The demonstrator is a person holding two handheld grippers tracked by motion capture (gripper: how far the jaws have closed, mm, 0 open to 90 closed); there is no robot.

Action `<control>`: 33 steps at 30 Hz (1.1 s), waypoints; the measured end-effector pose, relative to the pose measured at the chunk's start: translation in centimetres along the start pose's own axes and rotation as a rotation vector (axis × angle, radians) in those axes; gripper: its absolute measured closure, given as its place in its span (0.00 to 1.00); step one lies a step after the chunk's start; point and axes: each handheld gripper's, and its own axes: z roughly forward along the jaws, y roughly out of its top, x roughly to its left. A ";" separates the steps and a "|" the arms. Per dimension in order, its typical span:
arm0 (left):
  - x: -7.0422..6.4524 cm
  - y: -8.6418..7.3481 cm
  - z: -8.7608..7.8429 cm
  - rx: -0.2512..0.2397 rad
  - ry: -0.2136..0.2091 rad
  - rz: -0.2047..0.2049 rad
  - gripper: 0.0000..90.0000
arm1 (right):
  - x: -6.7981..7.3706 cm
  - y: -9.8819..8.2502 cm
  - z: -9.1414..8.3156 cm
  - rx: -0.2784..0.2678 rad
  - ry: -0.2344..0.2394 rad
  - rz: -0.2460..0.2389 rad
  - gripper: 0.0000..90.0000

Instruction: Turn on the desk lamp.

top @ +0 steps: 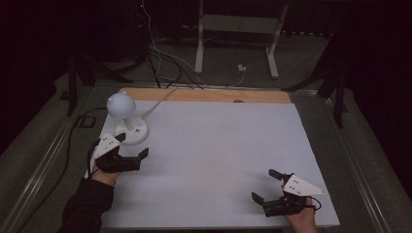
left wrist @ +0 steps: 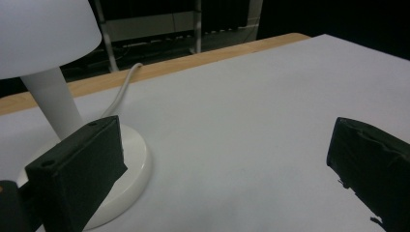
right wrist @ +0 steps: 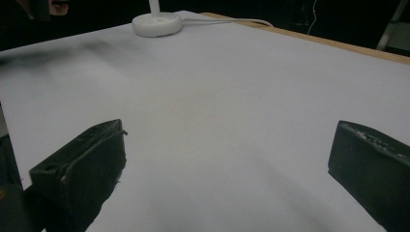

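White lamp (top: 125,116) stands upright at the table's (top: 218,155) far left corner. The left gripper (top: 132,154), fingers apart and empty, sits just beside its base; the right gripper (top: 266,186), also spread empty, lies well apart from the lamp.

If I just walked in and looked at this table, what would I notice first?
Probably the little white lamp with its round shade, standing at the far left corner of the white table, its cord trailing off the back edge. Next, the two black tools: the left tool sits open right beside the lamp's base, and the right tool sits open near the front right corner.
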 end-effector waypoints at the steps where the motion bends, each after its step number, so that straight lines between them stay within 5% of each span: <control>1: 0.1 0.0 0.1 -0.004 0.004 -0.006 0.00 | 0.0 0.0 0.0 0.000 -0.001 0.000 0.00; 11: 1.1 -0.1 1.1 0.003 0.089 -0.048 0.01 | 0.0 0.0 0.0 0.001 0.002 0.005 0.00; 24: 2.6 -0.2 2.2 0.024 0.121 -0.146 0.01 | 0.0 -0.1 0.1 0.004 0.006 0.010 0.00; 33: 3.2 -0.2 3.6 0.084 0.192 -0.124 0.05 | -0.1 -0.1 0.1 0.004 0.009 0.015 0.00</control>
